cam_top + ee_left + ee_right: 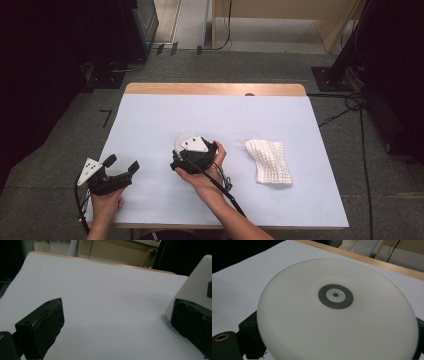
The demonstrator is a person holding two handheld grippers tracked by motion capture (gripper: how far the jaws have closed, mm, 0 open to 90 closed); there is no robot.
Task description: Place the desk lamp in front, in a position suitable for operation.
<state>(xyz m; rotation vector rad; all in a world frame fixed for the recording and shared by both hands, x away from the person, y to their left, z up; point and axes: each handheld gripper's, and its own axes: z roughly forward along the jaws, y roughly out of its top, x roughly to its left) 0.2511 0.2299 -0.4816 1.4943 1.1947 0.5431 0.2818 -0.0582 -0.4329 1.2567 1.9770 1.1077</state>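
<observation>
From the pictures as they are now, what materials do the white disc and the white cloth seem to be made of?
The white disc looks like smooth matte plastic: even surface, soft sheen, grey printed ring at its centre. The white cloth looks like knitted or waffle-weave fabric: bumpy grid texture, limp folded edges. Neither is certain.

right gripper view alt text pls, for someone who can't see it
A white disc with a grey ring at its centre sits between the right gripper's black jaws, its near rim over them. Beneath lies a white sheet on a table, whose wooden edge crosses the top.

White disc (337, 312), grey centre ring, white table (239, 282)
</observation>
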